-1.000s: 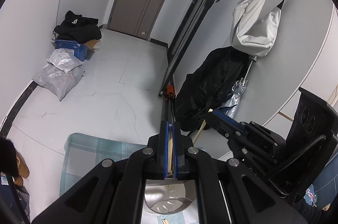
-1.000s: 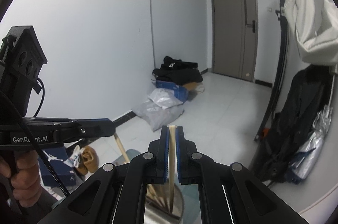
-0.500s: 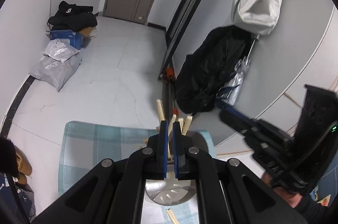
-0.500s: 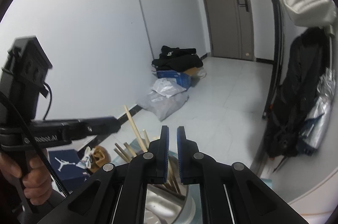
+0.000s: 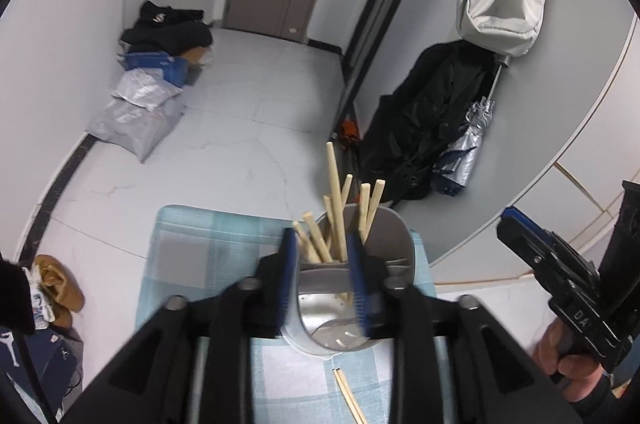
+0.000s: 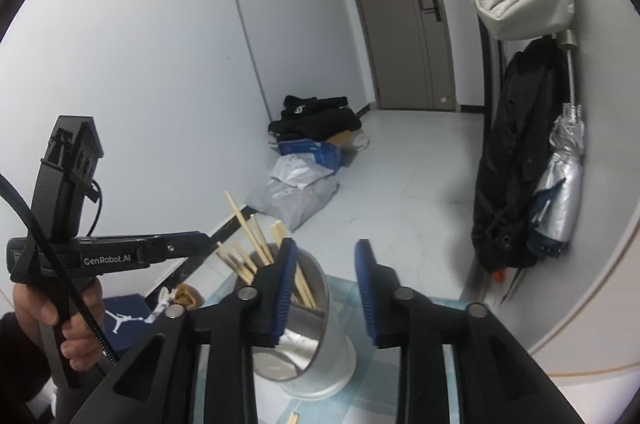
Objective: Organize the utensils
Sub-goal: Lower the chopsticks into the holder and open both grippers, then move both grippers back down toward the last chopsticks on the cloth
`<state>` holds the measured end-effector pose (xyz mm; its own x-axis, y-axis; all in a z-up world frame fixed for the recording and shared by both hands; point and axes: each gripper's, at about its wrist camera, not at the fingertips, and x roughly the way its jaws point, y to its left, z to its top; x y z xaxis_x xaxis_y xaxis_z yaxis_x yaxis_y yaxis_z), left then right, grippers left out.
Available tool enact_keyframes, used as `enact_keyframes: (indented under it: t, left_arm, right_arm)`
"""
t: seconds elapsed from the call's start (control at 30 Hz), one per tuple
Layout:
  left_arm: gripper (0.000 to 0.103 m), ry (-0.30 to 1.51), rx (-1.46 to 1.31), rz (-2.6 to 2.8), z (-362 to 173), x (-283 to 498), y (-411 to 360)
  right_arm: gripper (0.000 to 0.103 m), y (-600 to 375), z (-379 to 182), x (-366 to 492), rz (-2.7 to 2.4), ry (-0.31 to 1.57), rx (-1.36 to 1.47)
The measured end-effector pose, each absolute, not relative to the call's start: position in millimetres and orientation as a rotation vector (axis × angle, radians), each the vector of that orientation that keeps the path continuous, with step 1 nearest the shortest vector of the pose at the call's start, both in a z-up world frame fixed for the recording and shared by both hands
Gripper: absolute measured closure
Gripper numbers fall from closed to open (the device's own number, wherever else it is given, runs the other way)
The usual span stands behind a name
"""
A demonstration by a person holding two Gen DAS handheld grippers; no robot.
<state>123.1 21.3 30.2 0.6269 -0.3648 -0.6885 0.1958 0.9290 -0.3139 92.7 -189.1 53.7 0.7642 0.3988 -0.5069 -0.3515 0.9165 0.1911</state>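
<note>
A shiny metal utensil holder [image 5: 394, 244] stands on a light blue checked cloth [image 5: 192, 236] and holds several wooden chopsticks [image 5: 336, 192]. My left gripper [image 5: 323, 248] hovers just above its rim. Its jaws are opening, and the chopsticks stand loose between the blue pads, which press on nothing. In the right wrist view the holder [image 6: 316, 336] and chopsticks [image 6: 246, 220] sit low and left of centre. The jaws of my right gripper [image 6: 325, 266] are opening above the holder's right side with nothing between them. Each view shows the other gripper from the side: the right gripper [image 5: 508, 220] and the left gripper [image 6: 202, 236].
Two loose chopsticks [image 5: 349, 396] lie on the cloth in front of the holder. A hand [image 6: 52, 316] grips the left tool's handle. On the floor beyond are grey parcel bags [image 5: 136, 120], a blue box [image 5: 160, 62], dark clothes and shoes [image 5: 60, 284]. A black coat [image 5: 432, 120] hangs at the right wall.
Both grippers were shut on a chopstick each; their jaws have now parted and the chopsticks stand in the holder. Both views have tipped down towards the holder, and the right gripper has drawn away to the right.
</note>
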Motion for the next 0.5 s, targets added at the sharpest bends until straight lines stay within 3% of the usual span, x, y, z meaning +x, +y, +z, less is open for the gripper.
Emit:
enact_keyframes:
  t: [0.03,0.1,0.5]
  left_arm:
    - [0.057,0.819,-0.217,-0.312,32.7,118.2,21.7]
    - [0.042,0.776,-0.224,-0.29,38.9,105.3,23.3]
    - [0.018,0.638,-0.23,-0.187,50.1,59.7,25.9]
  right_arm:
    - [0.069,-189.3,55.1,88.2,0.408,0.568,0.092]
    - [0.06,-190.4,57.2,80.1,0.403,0.561,0.103]
    - [0.038,-193.1,55.9,31.5,0.371,0.542,0.129]
